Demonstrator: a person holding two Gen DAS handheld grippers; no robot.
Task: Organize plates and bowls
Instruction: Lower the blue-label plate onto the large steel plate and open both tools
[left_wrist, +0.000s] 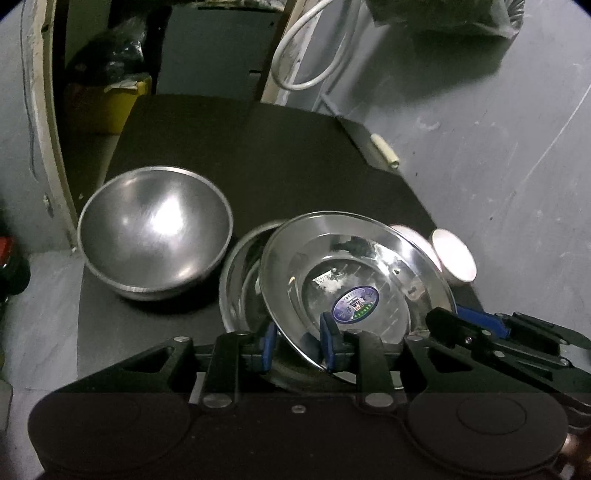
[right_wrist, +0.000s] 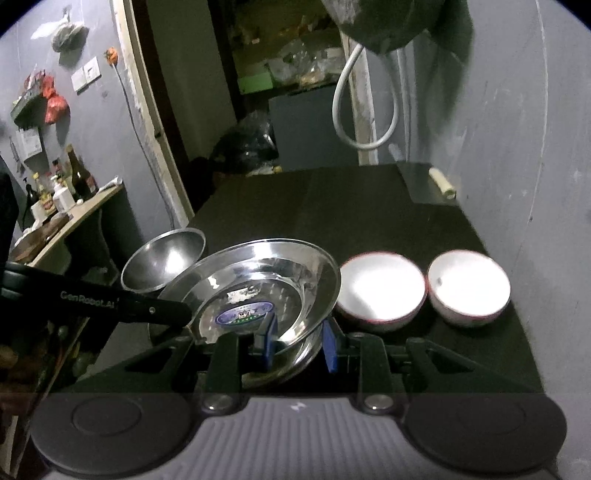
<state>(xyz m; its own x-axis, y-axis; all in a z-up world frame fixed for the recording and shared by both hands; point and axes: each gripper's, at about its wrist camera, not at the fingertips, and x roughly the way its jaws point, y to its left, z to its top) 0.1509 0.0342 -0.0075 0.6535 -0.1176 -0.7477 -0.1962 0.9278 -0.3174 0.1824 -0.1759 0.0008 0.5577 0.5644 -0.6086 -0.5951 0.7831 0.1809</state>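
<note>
Blue-padded jaws of the left gripper (left_wrist: 300, 341) straddle the near rim of a shiny stainless-steel plate (left_wrist: 354, 280) with an oval blue sticker (left_wrist: 355, 301) at its centre, one pad outside the rim and one over its inner face; whether the pads press on the metal cannot be told from the left wrist view. The right gripper (right_wrist: 295, 345) brackets the same plate's near edge in like fashion, its left pad inside the dish and its right pad outside, and its clench cannot be judged either. The plate sits tilted, its mirror-bright well reflecting the room, above a second steel plate (left_wrist: 240, 280) whose rim shows beneath and to the left. Just beside them on the matte black counter (left_wrist: 258, 155) stands a deep, brushed-metal hemispherical bowl (left_wrist: 155, 232), duller and finely scratched. To the plate's right, two white ceramic bowls with thin red rims, the nearer bowl (right_wrist: 382, 290) almost touching the plate and the farther bowl (right_wrist: 469, 288) just beside it, rest upright. A pale cylindrical roll (right_wrist: 441, 182) lies at the counter's far right corner against a grey plastered wall (right_wrist: 517, 147), where a white looped cable (right_wrist: 364, 107) hangs.
</note>
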